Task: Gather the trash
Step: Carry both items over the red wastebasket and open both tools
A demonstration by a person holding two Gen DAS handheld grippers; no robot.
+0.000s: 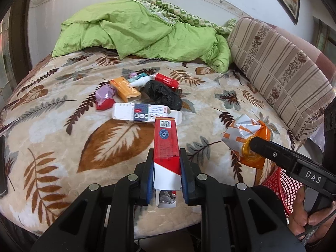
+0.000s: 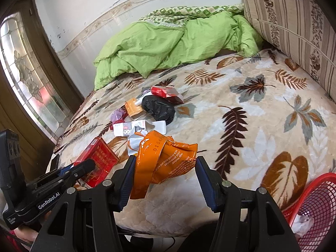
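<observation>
My left gripper (image 1: pixel 166 157) is shut on a red and white carton (image 1: pixel 166 138), which sticks out forward over the leaf-patterned bed. In the right wrist view the same carton (image 2: pixel 98 157) shows at lower left in the left gripper (image 2: pixel 88 166). My right gripper (image 2: pixel 164 163) is shut on a crumpled orange and white wrapper (image 2: pixel 168 155), held above the bed's near edge. The left wrist view shows that wrapper (image 1: pixel 243 132) at the right gripper (image 1: pixel 251 147) tip. More trash lies mid-bed: a white box (image 1: pixel 145 113), a black plastic bag (image 1: pixel 163 95), an orange box (image 1: pixel 126 89).
A red mesh basket (image 2: pixel 321 199) stands beside the bed at lower right with white paper (image 2: pixel 302 220) inside. A green quilt (image 1: pixel 134 27) is heaped at the far end. A striped cushion (image 1: pixel 279 69) lines the right side. A glass-panelled door (image 2: pixel 25 79) is on the left.
</observation>
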